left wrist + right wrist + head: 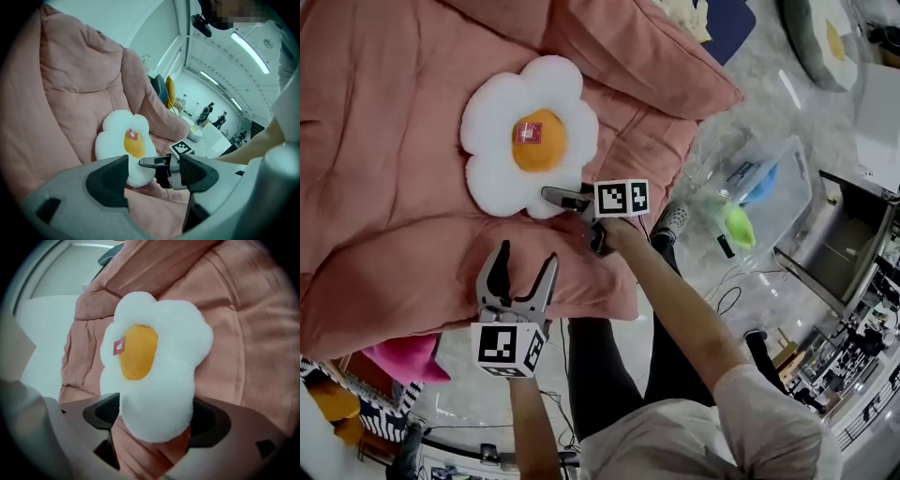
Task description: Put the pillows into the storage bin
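My left gripper [520, 277] hovers nearest me over the front of the pink quilt [384, 187], its jaws wide apart with nothing between them. Just beyond, my right gripper [577, 217] reaches the lower edge of the flower pillow [530, 136]. Its jaws stand wide, one on each side of a white petal, which fills the gap between the pads without looking squeezed. The pillow, white with an orange centre and a small red tag, lies flat on the quilt. Off the quilt to the right, well apart from the pillow, the clear bin [797, 187] sits on the floor with green and blue items inside.
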Available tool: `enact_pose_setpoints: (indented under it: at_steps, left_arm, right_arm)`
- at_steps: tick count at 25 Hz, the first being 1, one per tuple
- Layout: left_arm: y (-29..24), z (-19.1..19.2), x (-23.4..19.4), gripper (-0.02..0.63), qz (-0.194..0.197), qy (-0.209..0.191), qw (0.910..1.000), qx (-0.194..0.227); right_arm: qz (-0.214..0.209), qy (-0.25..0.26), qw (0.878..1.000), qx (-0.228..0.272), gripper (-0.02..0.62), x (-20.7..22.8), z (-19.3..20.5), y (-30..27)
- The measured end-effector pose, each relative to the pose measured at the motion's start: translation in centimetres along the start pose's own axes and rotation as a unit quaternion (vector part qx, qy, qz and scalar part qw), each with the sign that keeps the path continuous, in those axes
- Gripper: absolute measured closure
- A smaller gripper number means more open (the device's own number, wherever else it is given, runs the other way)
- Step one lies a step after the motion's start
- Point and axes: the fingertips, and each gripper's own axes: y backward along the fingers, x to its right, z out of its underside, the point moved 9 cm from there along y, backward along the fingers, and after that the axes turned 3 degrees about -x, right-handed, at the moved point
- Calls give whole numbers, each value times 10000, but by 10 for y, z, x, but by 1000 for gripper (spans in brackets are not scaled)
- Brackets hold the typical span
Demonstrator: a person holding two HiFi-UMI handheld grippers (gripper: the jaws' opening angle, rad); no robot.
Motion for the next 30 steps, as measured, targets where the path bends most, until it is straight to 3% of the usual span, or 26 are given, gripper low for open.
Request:
enact_pose_setpoints:
  at_steps: [1, 4, 6, 9, 15, 20, 30]
  left_arm:
    - [1, 1, 1, 264, -3, -11, 10000, 6]
    - [0, 5, 4, 264, 1, -39, 10000, 26]
    - [0, 6, 6, 265, 23, 1, 10000, 52]
    - [5, 8, 11, 265, 41, 99, 9999, 77]
    - [7, 12, 25, 265, 2, 16, 10000, -4]
    - [-4, 20, 45, 265, 17, -120, 9998, -166]
    - [-58, 13, 136, 265, 305, -647, 9959, -552]
  right_arm:
    - [47, -33, 10000, 7, 160, -2, 1, -2]
    - [388, 197, 9990, 89, 287, -9, 3, 0]
    - [427, 326, 9983, 214, 359, -15, 6, 7]
    - [387, 546, 9973, 315, 419, -24, 16, 26]
    - [367, 718, 9956, 470, 449, -18, 32, 92]
    - [624, 1077, 9908, 527, 449, 2, 36, 148]
    - [866, 1502, 9841, 387, 448, 69, 36, 269]
